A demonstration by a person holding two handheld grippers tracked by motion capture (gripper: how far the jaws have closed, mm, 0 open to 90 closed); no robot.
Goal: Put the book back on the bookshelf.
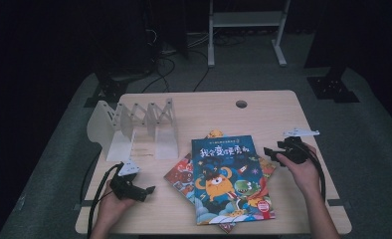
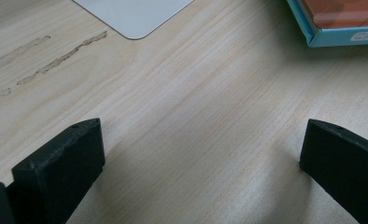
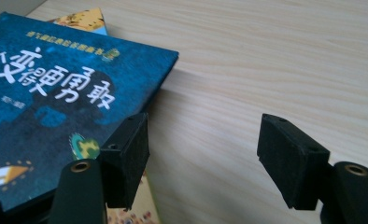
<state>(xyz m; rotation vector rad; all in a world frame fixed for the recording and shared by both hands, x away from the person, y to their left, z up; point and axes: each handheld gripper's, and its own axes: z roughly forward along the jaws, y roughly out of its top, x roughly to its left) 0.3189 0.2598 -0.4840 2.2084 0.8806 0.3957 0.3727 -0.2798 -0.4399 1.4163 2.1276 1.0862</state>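
A stack of picture books lies in the middle of the wooden table. On top is a blue book with white characters and cartoon monsters. My right gripper hovers at that book's right edge, pointing left. In the right gripper view its jaws stand open over bare wood, the left one above the blue book cover edge, nothing between them. My left gripper rests low near the front left, pointing right toward the stack. It is open wide over bare table.
A white folding book rack stands at the back left; its base corner lies ahead of the left jaws. An orange book sticks out left under the blue one. A round cable hole sits near the far edge.
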